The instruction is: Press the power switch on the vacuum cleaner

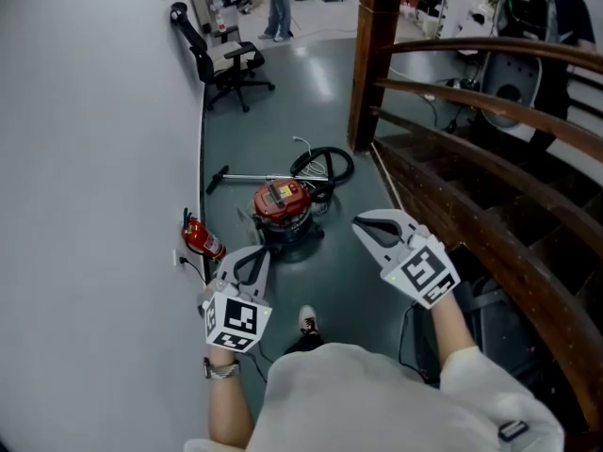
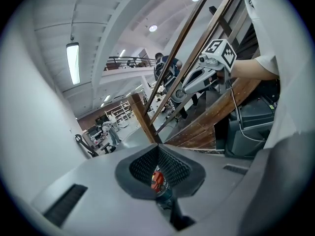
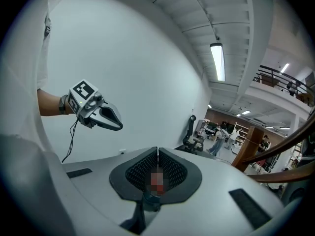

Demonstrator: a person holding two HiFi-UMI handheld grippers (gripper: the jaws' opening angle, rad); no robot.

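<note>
vacuum cleaner (image 1: 281, 205) on floor, frame centre, well apart from both grippers. left gripper (image 1: 256, 252) jaws pressed together, empty. right gripper (image 1: 366, 224) same (closed tip likely suits poking switch). both aimed down toward it; press not yet made.

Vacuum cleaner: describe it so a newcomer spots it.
From the wooden stair post, look down the grey floor. The vacuum cleaner is the squat red-topped drum with a black hose, unlike the slim red fire extinguisher by the wall.

Open floor (image 1: 349, 271) before vacuum cleaner (image 1: 281, 207); fire extinguisher (image 1: 201, 238) left, railing (image 1: 443, 205) right.
</note>
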